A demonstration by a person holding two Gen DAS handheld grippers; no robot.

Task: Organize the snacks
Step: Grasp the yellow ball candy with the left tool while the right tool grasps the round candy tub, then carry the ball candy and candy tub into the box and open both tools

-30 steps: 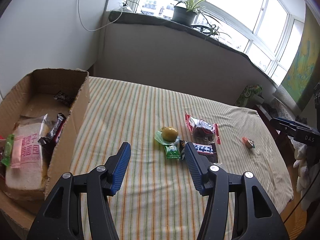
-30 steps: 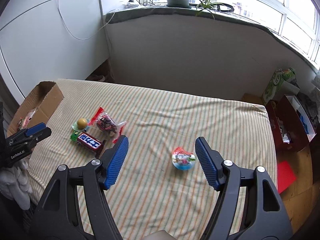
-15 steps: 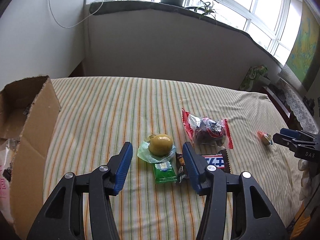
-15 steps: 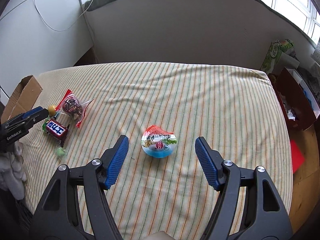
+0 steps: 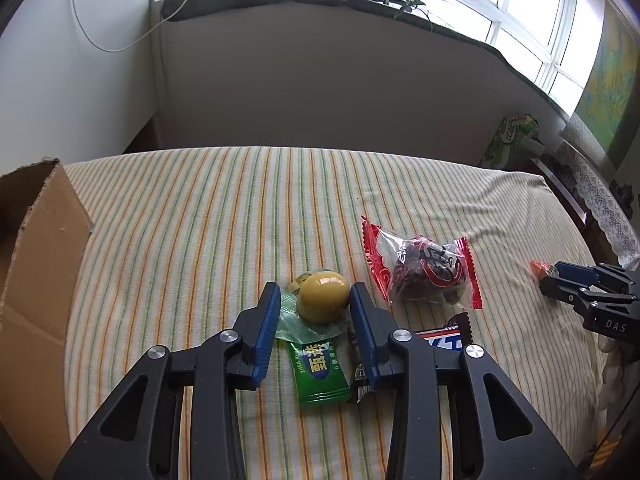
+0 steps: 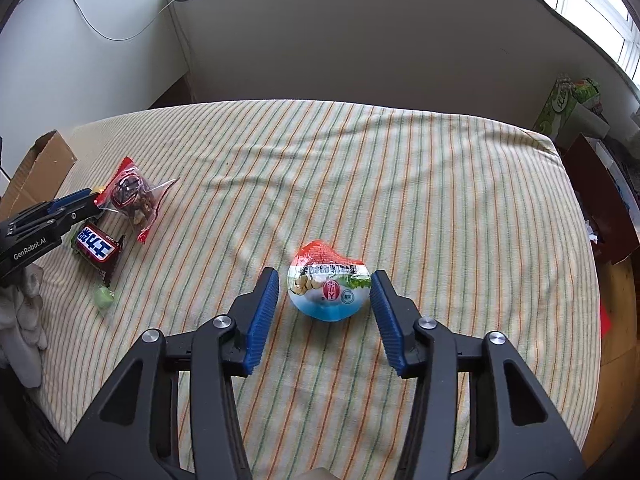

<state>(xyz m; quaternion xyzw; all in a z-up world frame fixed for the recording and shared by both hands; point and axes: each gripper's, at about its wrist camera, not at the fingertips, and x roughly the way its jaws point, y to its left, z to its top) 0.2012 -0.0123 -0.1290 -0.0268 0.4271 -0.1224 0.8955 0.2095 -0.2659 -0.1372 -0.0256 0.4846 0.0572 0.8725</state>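
Vs a sec ago: both tongs came down closer to the snacks & their jaws have just been closing. Left tongs [image 5: 314, 300] were above the striped surface [image 5: 200, 216] short of the pile; now they straddle the yellow round snack [image 5: 323, 297], which sits between the blue pads. Right pad looks to touch it, left pad has a thin gap, so not clamped yet. Right tongs [image 6: 324, 294] were wide w/ the small dome pack [image 6: 328, 290] ahead; now narrower, pack between the pads, gaps both sides, nothing gripped.

Room to move: in left view the cardboard box [image 5: 36, 280] flap stands at 9 o'clock, well apart from the tongs, bare stripes between. Surface far edge runs along 12 o'clock under the wall. Right of the left tongs it's crowded: green sachet [image 5: 320, 372] at 6 o'clock of the yellow snack, touching its clear wrapper; red-edged clear bag [image 5: 420, 272] at 2 o'clock; choc bar [image 5: 444, 340] partly hidden behind the right finger. In right view the dome pack lies alone mid-surface, open cloth all round; surface edge drops off at 3 o'clock.

Looks: yellow snack smooth, glossy, egg-like, in crinkly green-tinted film. Dome pack red on top, white print band w/ nut picture, blue base.
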